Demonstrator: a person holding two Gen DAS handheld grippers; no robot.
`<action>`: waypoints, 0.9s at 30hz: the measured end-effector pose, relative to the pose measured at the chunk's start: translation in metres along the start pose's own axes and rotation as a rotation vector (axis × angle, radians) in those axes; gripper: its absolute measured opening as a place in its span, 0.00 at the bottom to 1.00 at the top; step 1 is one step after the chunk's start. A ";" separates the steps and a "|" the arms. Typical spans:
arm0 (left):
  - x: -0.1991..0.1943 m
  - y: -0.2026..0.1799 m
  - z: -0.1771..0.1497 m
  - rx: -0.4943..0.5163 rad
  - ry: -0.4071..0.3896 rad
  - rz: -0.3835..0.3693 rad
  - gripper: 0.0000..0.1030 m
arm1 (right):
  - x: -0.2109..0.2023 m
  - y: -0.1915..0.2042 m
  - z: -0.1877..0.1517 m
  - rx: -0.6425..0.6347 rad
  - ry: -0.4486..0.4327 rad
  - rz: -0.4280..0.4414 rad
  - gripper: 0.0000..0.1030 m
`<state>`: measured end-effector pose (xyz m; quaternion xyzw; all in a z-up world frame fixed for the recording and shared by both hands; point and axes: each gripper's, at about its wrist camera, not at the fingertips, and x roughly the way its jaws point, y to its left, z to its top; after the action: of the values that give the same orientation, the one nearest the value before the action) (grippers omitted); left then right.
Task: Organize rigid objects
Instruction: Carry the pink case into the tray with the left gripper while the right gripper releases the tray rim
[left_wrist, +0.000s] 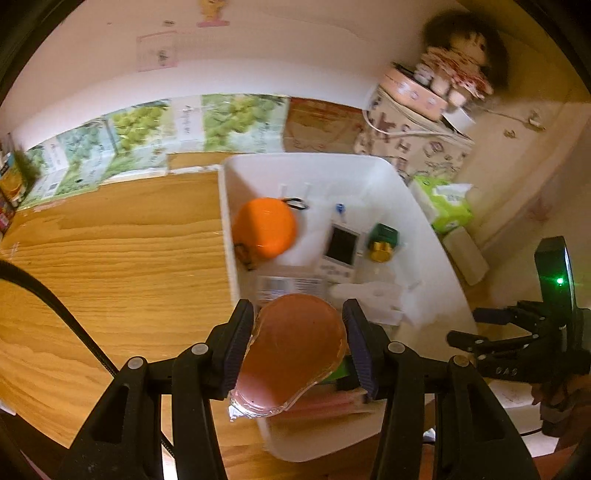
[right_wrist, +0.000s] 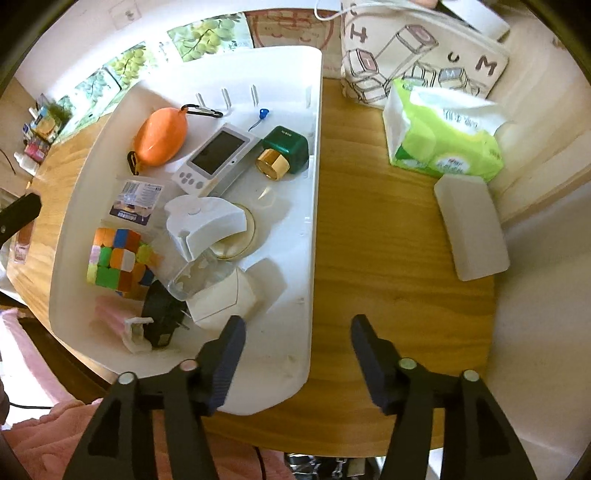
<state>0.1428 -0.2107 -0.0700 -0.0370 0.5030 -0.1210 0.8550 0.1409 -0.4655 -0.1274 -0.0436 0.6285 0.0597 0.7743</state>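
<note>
My left gripper (left_wrist: 299, 347) is shut on a reddish-brown rounded item in clear plastic packaging (left_wrist: 291, 354), held above the near end of the white bin (left_wrist: 436, 236). The bin holds an orange oval case (left_wrist: 264, 230), a white handheld device (left_wrist: 341, 247) and a green bottle with a gold cap (left_wrist: 384, 242). In the right wrist view my right gripper (right_wrist: 297, 354) is open and empty, over the bin's near right rim (right_wrist: 314, 206). That view shows a colourful puzzle cube (right_wrist: 118, 260), a white holder (right_wrist: 205, 225) and a black charger (right_wrist: 160, 314) in the bin.
A green tissue pack (right_wrist: 443, 144), a white case (right_wrist: 471, 229) and a printed fabric bag (right_wrist: 417, 51) stand on the wooden table (right_wrist: 384, 258) right of the bin. A doll (left_wrist: 458, 62) sits on a pink box at the back. Grape-print boxes (left_wrist: 147, 133) line the wall.
</note>
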 end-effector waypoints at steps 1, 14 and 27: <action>0.002 -0.004 0.000 0.002 0.006 -0.003 0.52 | -0.002 0.001 0.000 -0.005 -0.002 0.003 0.60; 0.028 -0.028 0.000 -0.053 0.101 -0.024 0.69 | -0.008 0.011 -0.001 -0.002 -0.002 0.049 0.71; -0.016 0.041 -0.011 -0.136 0.049 -0.117 0.79 | -0.023 0.066 -0.002 0.046 -0.024 0.034 0.80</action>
<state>0.1326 -0.1661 -0.0700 -0.1214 0.5277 -0.1372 0.8294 0.1248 -0.4011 -0.1047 -0.0143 0.6210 0.0588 0.7815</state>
